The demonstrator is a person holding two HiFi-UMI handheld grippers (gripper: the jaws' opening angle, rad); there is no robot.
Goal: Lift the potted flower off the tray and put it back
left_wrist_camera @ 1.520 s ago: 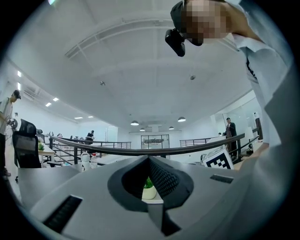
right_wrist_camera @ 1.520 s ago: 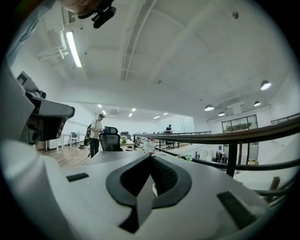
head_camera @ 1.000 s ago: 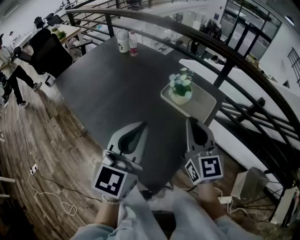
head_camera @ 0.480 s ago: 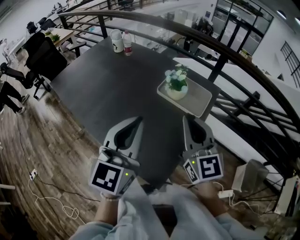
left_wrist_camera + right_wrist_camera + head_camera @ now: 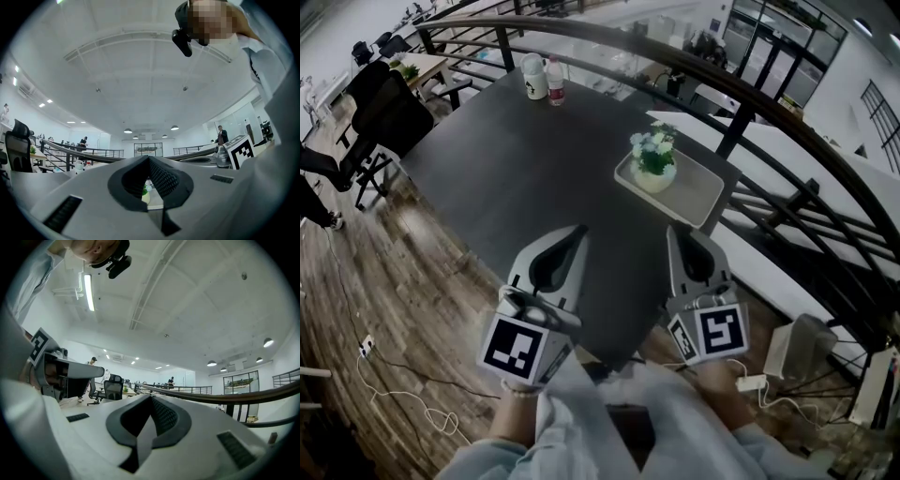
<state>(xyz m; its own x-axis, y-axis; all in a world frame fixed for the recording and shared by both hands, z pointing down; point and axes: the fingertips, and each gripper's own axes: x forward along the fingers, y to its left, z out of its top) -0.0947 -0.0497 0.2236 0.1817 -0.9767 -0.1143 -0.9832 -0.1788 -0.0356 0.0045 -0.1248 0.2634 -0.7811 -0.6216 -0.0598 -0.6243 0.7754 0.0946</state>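
The potted flower [image 5: 654, 164], pale blooms in a round cream pot, stands on the near-left part of a light rectangular tray [image 5: 694, 192] at the dark table's right edge. Both grippers hover over the table's near edge, well short of the tray. My left gripper [image 5: 579, 229] is shut and empty, its tip pointing at the table's middle. My right gripper [image 5: 673, 228] is also shut and empty, in line with the tray. In the left gripper view the pot [image 5: 144, 192] shows small through the hollow between the closed jaws of the left gripper [image 5: 150, 158]. The right gripper [image 5: 151, 398] looks out level over the table.
A white cup [image 5: 533, 77] and a small bottle [image 5: 554, 82] stand at the table's [image 5: 516, 178] far end. A curved dark railing [image 5: 741, 94] runs close behind the tray. A black office chair [image 5: 384, 112] stands left; cables [image 5: 394, 384] lie on the wood floor.
Both grippers stay shut and almost in place; the right one has risen slightly. The view has shifted, and a walking person at the left has nearly left the picture.
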